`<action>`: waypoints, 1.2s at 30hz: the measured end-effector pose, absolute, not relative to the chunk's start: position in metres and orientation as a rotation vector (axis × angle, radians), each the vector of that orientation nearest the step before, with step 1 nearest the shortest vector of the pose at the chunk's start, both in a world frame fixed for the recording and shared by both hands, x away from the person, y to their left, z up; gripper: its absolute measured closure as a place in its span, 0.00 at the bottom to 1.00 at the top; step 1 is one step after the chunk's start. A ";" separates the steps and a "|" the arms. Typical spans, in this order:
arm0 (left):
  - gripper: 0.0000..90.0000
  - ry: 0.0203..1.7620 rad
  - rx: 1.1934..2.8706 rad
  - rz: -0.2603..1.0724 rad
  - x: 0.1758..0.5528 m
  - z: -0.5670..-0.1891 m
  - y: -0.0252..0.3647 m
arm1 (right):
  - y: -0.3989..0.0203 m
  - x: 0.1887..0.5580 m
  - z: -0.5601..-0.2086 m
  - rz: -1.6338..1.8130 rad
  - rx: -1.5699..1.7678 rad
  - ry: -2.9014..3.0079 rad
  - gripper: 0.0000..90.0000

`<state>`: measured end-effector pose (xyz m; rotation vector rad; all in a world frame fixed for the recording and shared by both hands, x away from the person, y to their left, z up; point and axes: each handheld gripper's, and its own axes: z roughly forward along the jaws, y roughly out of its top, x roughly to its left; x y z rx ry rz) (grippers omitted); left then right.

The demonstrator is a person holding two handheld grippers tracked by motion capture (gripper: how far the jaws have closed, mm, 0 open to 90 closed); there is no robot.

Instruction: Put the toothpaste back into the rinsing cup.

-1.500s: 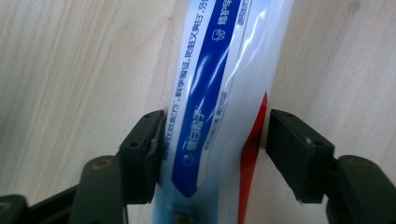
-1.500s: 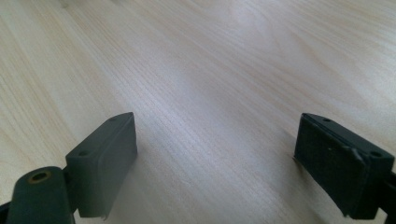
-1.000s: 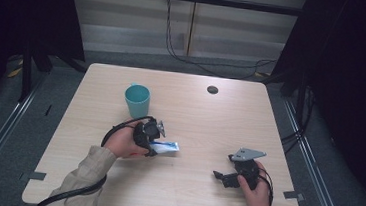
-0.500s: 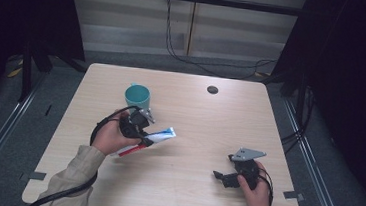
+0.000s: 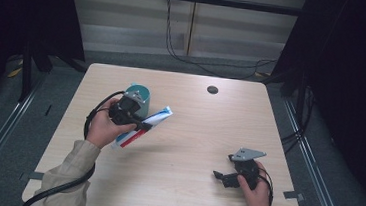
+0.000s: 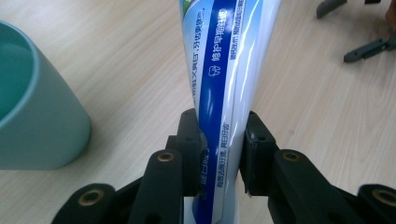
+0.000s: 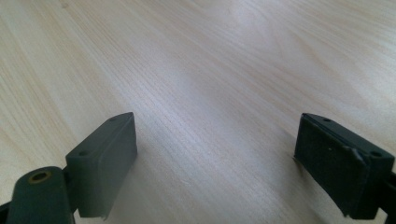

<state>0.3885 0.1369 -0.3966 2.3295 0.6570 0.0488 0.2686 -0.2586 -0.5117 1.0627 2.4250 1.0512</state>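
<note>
Left tool (image 6: 219,154) clamped on toothpaste tube (image 6: 224,70) – Chinese print, beside teal cup (image 6: 32,102), right tool (image 7: 215,163) agape

White-and-blue toothpaste tube (image 5: 145,126), tilted, clamped in left tongs (image 6: 219,154), beside teal cup (image 5: 137,98)

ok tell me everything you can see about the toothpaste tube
The toothpaste tube is a soft-looking, glossy tube, white with a broad blue band, small printed text and a red stripe seen from the high view. The left gripper is shut on it, jaws pinching its flattened sides. In the high view it is held at a slant beside the teal cup, one end pointing up and away. Whether its lower end touches the table is unclear. Its cap is hard to make out.
</note>
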 end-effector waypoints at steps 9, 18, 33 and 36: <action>0.82 0.702 2.219 0.082 0.395 -0.382 0.140 | -0.259 0.269 -0.512 1.052 1.063 2.425 0.14; 0.82 0.742 2.162 0.105 0.402 -0.374 0.141 | -0.259 0.269 -0.512 1.052 1.063 2.424 0.14; 0.82 0.791 2.069 0.161 0.411 -0.356 0.140 | -0.259 0.269 -0.512 1.051 1.062 2.424 0.14; 0.82 0.793 2.062 0.169 0.413 -0.355 0.140 | -0.259 0.269 -0.512 1.048 1.063 2.424 0.14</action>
